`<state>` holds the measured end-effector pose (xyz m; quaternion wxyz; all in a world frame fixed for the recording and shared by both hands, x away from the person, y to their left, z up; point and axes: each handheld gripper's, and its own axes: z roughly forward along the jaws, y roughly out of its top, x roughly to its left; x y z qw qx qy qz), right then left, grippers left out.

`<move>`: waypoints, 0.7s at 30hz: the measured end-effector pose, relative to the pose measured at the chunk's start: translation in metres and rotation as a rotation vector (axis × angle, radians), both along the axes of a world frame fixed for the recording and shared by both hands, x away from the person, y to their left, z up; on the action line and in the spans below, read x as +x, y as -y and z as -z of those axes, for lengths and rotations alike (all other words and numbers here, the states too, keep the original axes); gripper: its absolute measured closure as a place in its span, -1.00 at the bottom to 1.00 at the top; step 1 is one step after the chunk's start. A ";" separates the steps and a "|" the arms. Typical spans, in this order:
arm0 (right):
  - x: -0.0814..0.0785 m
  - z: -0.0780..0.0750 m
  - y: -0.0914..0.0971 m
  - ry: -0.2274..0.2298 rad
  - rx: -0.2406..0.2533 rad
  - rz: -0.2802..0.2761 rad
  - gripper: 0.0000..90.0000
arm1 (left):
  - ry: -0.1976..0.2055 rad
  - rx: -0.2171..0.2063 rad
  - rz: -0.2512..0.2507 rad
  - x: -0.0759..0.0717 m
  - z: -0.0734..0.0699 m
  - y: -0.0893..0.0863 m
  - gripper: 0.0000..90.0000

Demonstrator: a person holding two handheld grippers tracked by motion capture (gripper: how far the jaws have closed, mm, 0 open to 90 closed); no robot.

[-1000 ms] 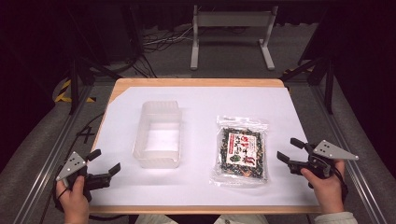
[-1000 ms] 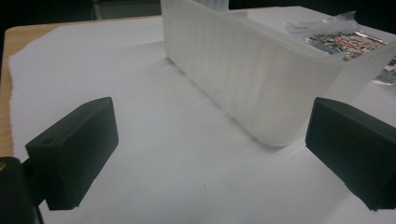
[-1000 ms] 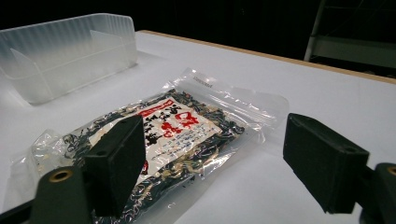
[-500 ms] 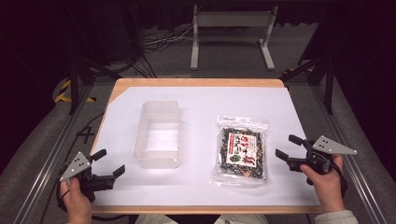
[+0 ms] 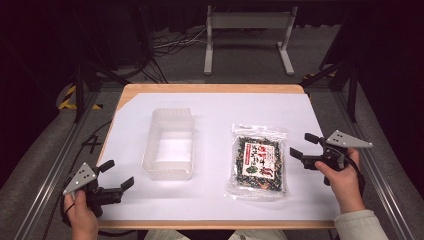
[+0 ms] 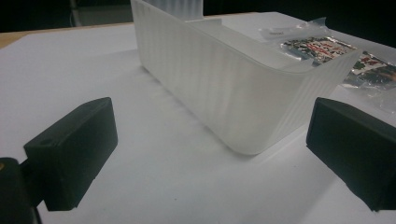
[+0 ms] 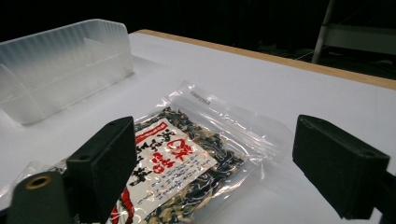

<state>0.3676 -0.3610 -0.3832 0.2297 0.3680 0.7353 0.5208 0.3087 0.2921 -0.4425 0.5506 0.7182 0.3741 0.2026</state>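
Right gripper jaws spread beside clear crinkly plastic packet of dark dried food; left gripper likewise agape near empty translucent ribbed plastic bin. Risk: slick film slips from pinch, light bin skids if nudged.

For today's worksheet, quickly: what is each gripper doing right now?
Left gripper: open, holding nothing.
Right gripper: open, holding nothing.

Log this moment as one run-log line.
left claw: open, near container | right claw: open, beside packet | both objects untouched on table
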 end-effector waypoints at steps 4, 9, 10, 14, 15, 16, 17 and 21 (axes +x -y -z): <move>0.008 -0.004 -0.004 0.010 0.000 -0.009 -0.71 | 0.006 0.001 -0.008 0.001 -0.001 0.004 -0.93; 0.022 -0.006 -0.006 -0.047 -0.008 -0.017 -0.77 | 0.003 -0.002 -0.019 0.003 0.000 0.005 -0.93; 0.022 -0.006 -0.006 -0.047 -0.008 -0.017 -0.77 | 0.003 -0.002 -0.019 0.003 0.000 0.005 -0.93; 0.034 -0.007 -0.008 -0.058 -0.018 0.001 -0.80 | 0.002 -0.012 -0.008 0.004 0.000 0.007 -0.93; 0.037 -0.007 -0.008 -0.070 -0.021 0.003 -0.77 | 0.006 -0.010 -0.006 0.004 0.000 0.007 -0.93; 0.039 -0.007 -0.008 -0.087 -0.013 0.005 -0.76 | 0.006 -0.014 -0.021 0.005 0.000 0.009 -0.93; 0.041 -0.007 -0.008 -0.093 -0.002 0.001 -0.73 | 0.006 -0.014 -0.021 0.005 0.000 0.009 -0.93; 0.046 -0.008 -0.010 -0.090 -0.002 0.004 -0.71 | 0.014 -0.020 -0.039 0.007 0.000 0.012 -0.93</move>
